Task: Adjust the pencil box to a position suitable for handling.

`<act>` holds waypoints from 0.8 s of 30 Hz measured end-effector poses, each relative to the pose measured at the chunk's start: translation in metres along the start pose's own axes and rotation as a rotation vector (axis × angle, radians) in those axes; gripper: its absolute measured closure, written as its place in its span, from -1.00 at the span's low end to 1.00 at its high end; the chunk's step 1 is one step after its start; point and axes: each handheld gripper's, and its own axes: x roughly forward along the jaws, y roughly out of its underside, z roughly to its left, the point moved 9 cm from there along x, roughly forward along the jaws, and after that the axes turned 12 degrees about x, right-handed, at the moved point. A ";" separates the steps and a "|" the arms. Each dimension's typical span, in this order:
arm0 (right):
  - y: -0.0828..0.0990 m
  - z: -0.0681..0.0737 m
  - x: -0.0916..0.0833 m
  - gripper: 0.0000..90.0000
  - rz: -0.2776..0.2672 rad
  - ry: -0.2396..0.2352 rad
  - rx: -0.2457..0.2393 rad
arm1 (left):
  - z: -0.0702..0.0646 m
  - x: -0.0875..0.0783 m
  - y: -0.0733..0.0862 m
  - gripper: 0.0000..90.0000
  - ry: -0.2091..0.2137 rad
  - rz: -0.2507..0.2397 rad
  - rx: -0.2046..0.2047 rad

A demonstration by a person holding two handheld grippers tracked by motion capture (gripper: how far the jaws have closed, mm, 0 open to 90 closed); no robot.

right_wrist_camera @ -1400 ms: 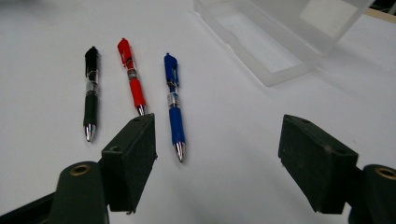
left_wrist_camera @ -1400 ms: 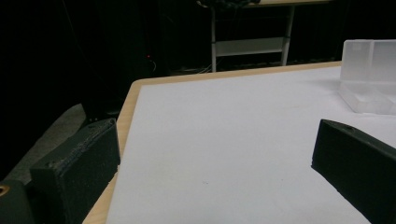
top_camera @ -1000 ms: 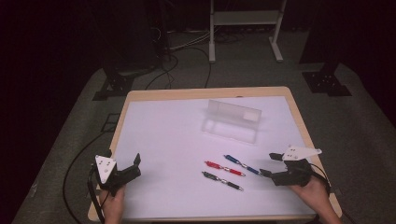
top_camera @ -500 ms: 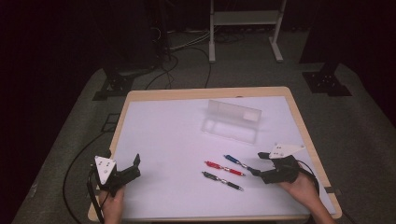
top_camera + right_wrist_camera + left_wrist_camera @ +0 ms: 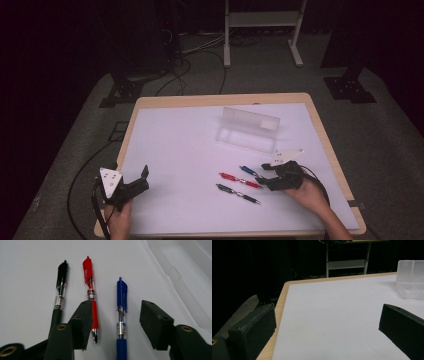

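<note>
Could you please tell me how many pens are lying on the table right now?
3. The blue pen lies between the right claw's jaws, the red pen beside it, the black pen beyond that. All lie near the clear box; none appears hidden.

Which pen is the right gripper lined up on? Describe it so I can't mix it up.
On the white table, three pens lie side by side in front of the clear plastic case. The blue pen lies between the right gripper jaws, nearest the case; the red pen and black pen lie beyond.
</note>
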 end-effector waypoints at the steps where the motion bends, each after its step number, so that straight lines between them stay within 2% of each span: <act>1: 0.000 -0.001 0.002 0.08 0.005 0.000 0.003 | 0.000 0.000 0.000 -0.99 0.001 0.001 0.000; 11: 0.007 -0.010 0.015 0.40 0.069 -0.003 0.009 | 0.001 -0.001 0.001 -0.99 0.002 0.002 0.000; 24: 0.014 -0.012 0.025 0.59 0.123 0.019 0.009 | 0.001 0.000 0.001 -0.99 0.001 0.004 -0.002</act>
